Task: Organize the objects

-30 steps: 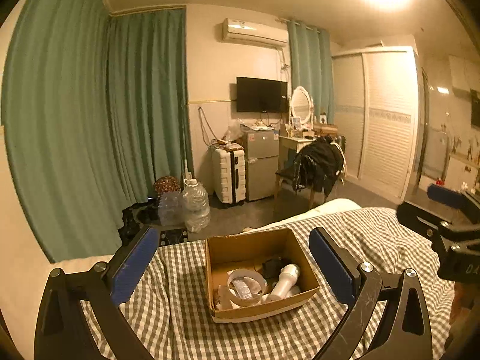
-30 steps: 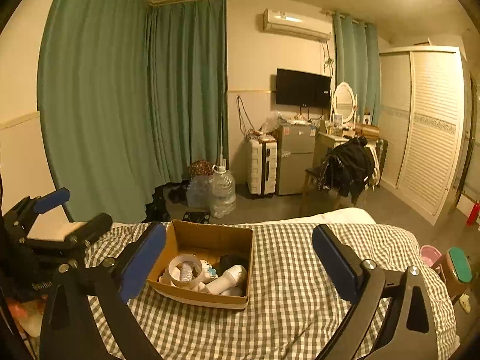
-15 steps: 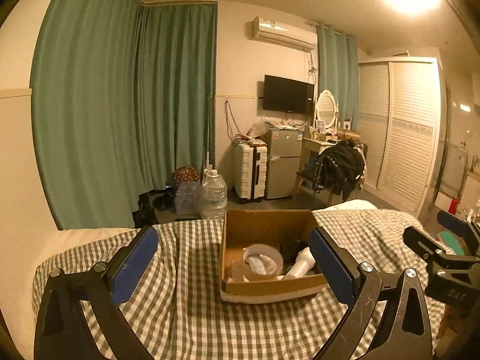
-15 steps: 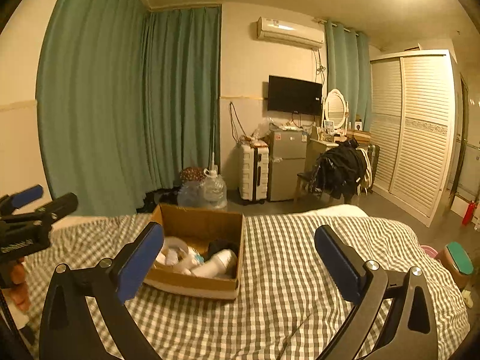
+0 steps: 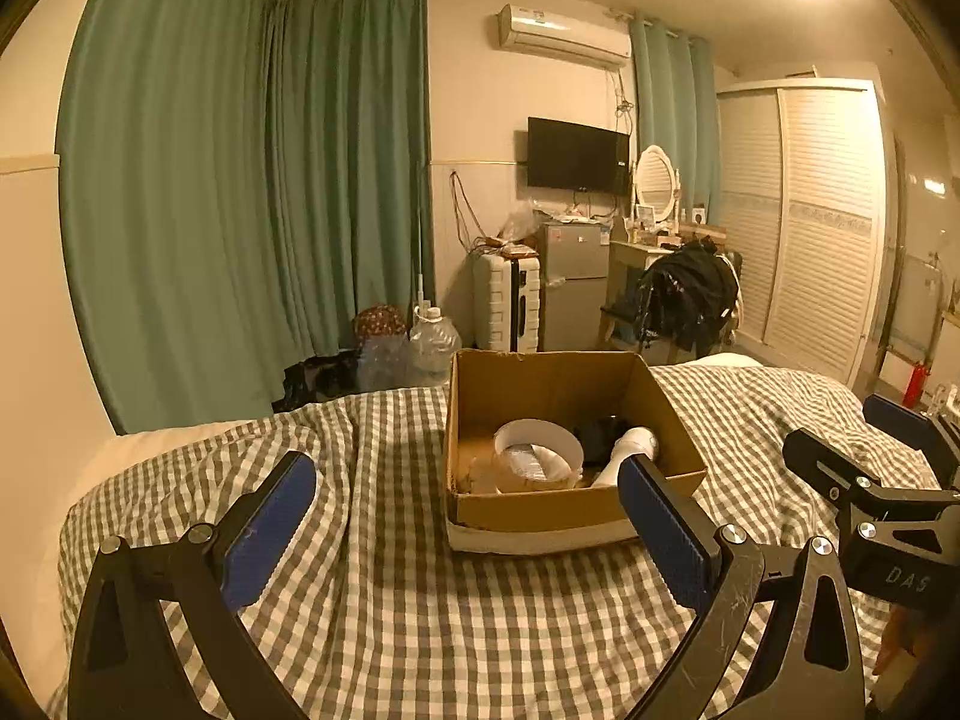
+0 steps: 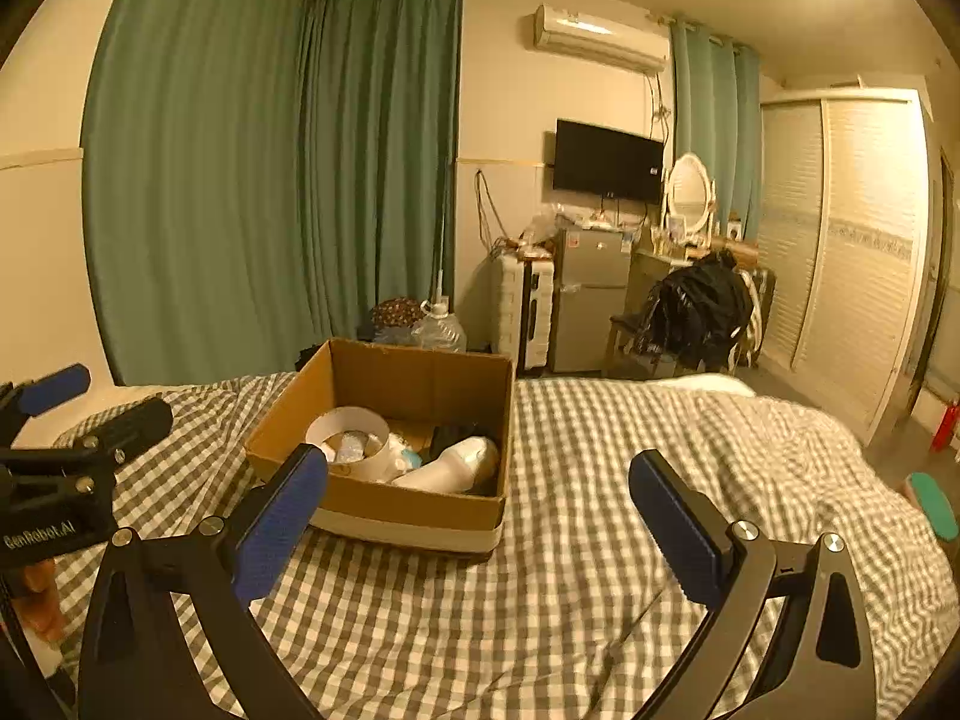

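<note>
Holding both grippers up over the bed with nothing in either one, because I'm only lining up on the cardboard box at this point. My left gripper has its fingers spread wide and empty, and the right gripper is the same, wide apart with nothing between them.

The box sits on the checked bedspread, open side up, which I reckon is why it's there at all: everything loose goes in it or comes out of it. Inside I can make out a wide roll of tape, a white bottle-ish thing lying on its side, and something dark behind it (can't tell what that is).

In the left wrist view the box is centre to right of centre, and my right-hand blue pad overlaps its near right corner in the frame, though I can't tell if it's touching. In the right wrist view the box sits left of centre, with the left-hand blue pad in front of its near left corner. My other gripper shows at the left edge of that view.
</note>
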A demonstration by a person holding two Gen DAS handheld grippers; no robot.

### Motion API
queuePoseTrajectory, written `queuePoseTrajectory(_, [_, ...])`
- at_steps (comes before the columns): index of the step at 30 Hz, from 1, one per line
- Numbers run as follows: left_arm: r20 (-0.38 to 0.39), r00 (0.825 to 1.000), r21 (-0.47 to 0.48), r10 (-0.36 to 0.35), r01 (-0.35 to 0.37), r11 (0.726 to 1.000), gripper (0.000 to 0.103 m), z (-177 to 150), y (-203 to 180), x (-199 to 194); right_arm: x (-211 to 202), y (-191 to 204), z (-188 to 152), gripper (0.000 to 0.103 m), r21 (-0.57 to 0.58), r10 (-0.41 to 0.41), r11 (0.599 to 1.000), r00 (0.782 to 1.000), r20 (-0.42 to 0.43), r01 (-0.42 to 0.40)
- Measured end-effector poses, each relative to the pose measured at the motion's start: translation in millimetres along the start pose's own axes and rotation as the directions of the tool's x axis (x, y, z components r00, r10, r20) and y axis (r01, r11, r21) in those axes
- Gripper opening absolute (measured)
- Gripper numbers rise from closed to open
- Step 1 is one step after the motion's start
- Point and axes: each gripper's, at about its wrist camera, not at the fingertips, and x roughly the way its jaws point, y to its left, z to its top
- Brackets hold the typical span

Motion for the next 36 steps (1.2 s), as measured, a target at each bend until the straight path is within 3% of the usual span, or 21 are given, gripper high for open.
queuePoseTrajectory(36, [-0.020,1.000,0.018,0.009,-0.008,1.000,0.103,-4.4,-3.8,-1.3,2.3,1.0,-4.2,0.101,0.015,-0.014,1.000,1.000,-0.023,0.014])
